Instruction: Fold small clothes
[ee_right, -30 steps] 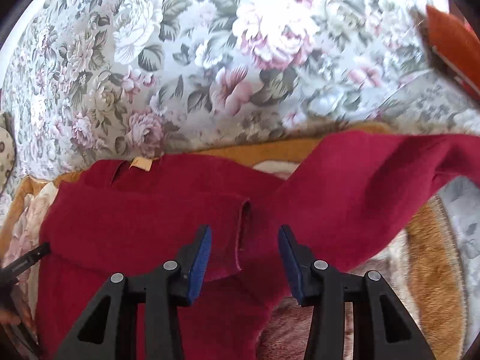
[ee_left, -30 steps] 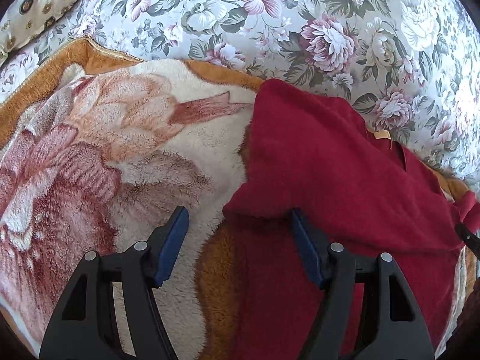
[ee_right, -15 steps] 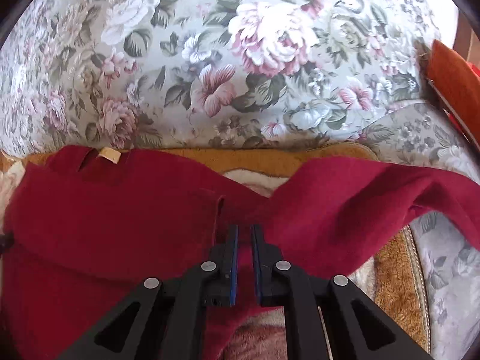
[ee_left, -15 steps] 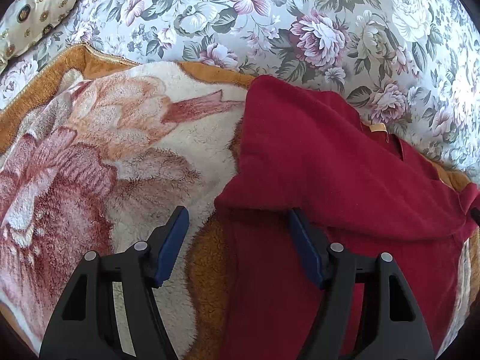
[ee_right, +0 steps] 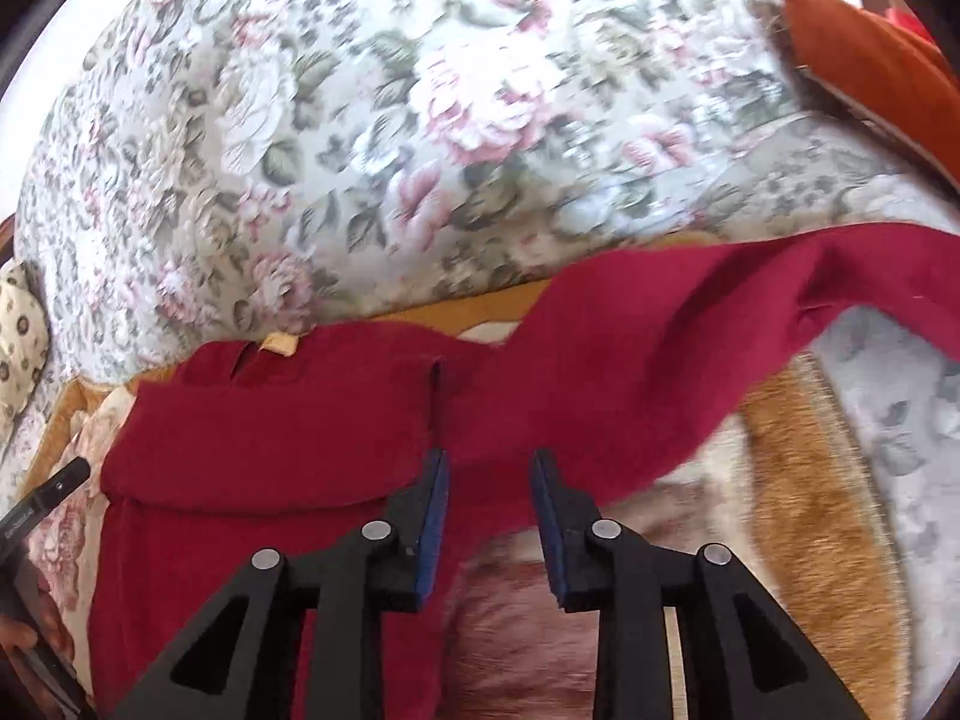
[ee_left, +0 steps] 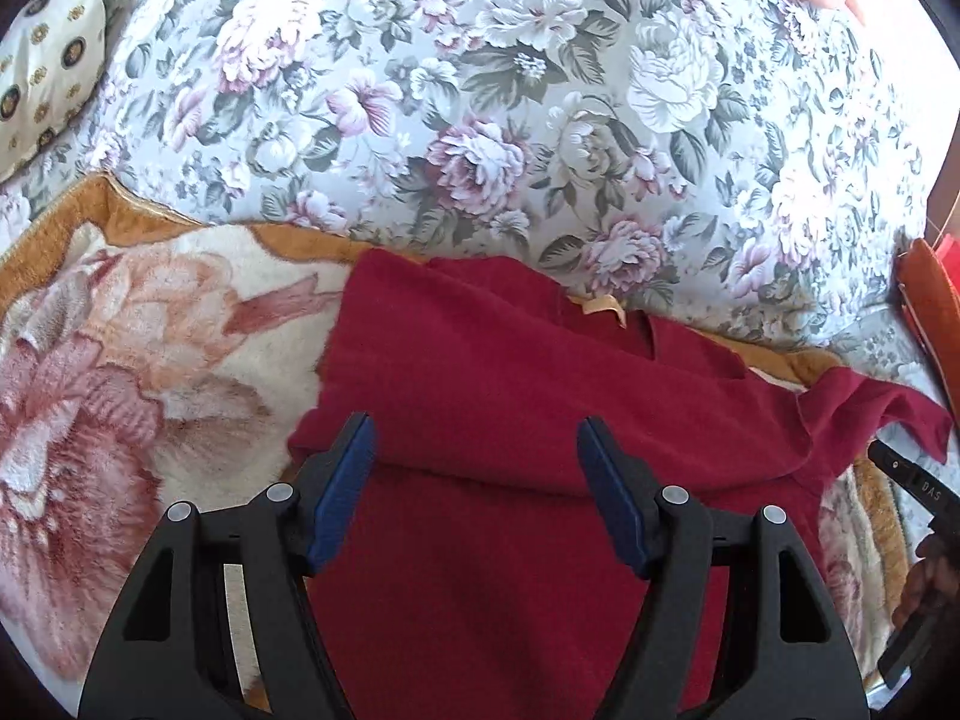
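Since half a second ago our right claw (ee_right: 489, 516) has released; left claw (ee_left: 477, 486) also spread. The red sweater (ee_left: 510, 396) is soft, limp; we'd pinch its outstretched sleeve (ee_right: 720, 324).

Black plastic left gripper (ee_left: 477, 483), right gripper (ee_right: 489, 510), blue-padded jaws, silver pivot screws, triangular cut-outs
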A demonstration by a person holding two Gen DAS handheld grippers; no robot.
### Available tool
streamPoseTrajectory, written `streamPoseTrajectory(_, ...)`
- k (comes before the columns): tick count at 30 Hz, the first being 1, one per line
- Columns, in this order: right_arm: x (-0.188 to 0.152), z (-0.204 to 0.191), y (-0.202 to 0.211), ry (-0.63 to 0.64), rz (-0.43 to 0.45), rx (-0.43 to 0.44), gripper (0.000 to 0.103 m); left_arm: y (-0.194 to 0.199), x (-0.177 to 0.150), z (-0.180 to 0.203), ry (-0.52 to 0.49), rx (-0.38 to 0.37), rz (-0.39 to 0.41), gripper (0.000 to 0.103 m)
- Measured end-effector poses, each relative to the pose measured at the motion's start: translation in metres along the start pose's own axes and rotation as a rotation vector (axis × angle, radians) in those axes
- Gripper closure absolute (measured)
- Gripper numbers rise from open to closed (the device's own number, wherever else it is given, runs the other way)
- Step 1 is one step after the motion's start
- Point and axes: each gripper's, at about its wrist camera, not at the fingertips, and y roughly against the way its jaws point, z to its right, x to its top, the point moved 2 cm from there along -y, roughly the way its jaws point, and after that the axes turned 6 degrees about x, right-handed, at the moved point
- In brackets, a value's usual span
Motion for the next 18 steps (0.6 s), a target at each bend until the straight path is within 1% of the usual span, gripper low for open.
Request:
streamPoseTrajectory(2,0.006,0.037,0.016,-0.103,0.031,-0.036,0.07,-0.01,-0.004,0.011,0.002,-0.039,-0.049,0.033)
streamPoseTrajectory(4,0.008,0.074,0.034,-0.224,0.08,-0.05,0.069,-0.024,-0.009,0.021,-0.021,-0.038,-0.093,0.033)
streamPoseTrajectory(6,0.011,0.102,0.05,-0.308,0.153,-0.055,0.065,-0.032,-0.013,0.028,-0.041,-0.016,-0.115,0.033)
streamPoseTrajectory(8,0.014,0.123,0.063,-0.375,0.226,-0.053,0.059,-0.037,-0.015,0.03,-0.046,-0.025,-0.128,0.033)
streamPoseTrajectory(10,0.018,0.141,0.067,-0.449,0.267,-0.055,0.056,-0.038,-0.014,0.029,-0.052,-0.022,-0.128,0.033)
streamPoseTrajectory(12,0.022,0.16,0.063,-0.549,0.27,-0.057,0.055,-0.038,-0.013,0.026,-0.048,-0.015,-0.126,0.033)
streamPoseTrajectory(13,0.026,0.164,0.061,-0.576,0.291,-0.024,0.056,-0.039,-0.012,0.024,-0.042,-0.019,-0.126,0.033)
streamPoseTrajectory(16,0.034,0.172,0.064,-0.654,0.364,-0.018,0.056,-0.04,-0.011,0.019,-0.028,-0.014,-0.122,0.033)
streamPoseTrajectory(18,0.035,0.183,0.067,-0.738,0.396,-0.021,0.069,-0.039,-0.011,0.017,-0.02,-0.014,-0.119,0.033)
